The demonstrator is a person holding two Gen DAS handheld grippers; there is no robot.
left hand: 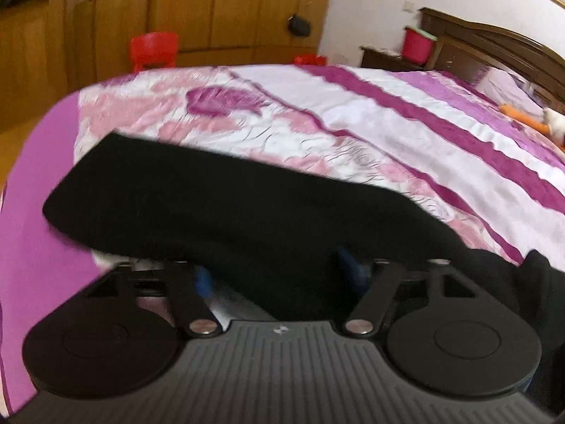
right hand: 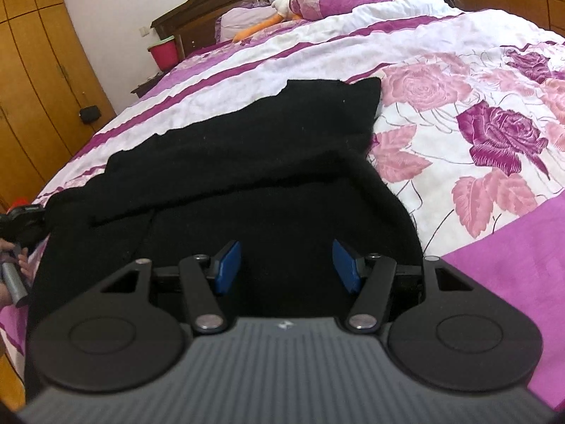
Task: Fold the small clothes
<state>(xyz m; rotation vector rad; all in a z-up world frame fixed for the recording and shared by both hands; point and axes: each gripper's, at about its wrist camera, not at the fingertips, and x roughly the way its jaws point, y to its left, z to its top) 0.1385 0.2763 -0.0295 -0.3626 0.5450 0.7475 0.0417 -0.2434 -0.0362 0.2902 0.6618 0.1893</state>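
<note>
A black garment (right hand: 247, 162) lies spread on the flowered bedcover (right hand: 459, 113), partly folded over itself. My right gripper (right hand: 287, 265) hovers over its near edge. It is open, with both blue pads (right hand: 227, 265) apart and black cloth below them. In the left wrist view the same black garment (left hand: 229, 212) stretches across the frame and drapes over my left gripper (left hand: 277, 272). That gripper's blue pads (left hand: 204, 279) stand apart with a bunch of cloth between them and a gap beside the left pad; the tips are hidden. A hand (right hand: 14, 258) holds the left gripper at the garment's left edge.
The bed's purple edge (left hand: 35, 247) runs along the near side. A stuffed toy (right hand: 268, 21) and pillows lie by the dark headboard (right hand: 197, 3). A red bucket (right hand: 164, 53) sits on the nightstand. Wooden wardrobes (left hand: 229, 7) and a red stool (left hand: 153, 49) stand beyond the bed.
</note>
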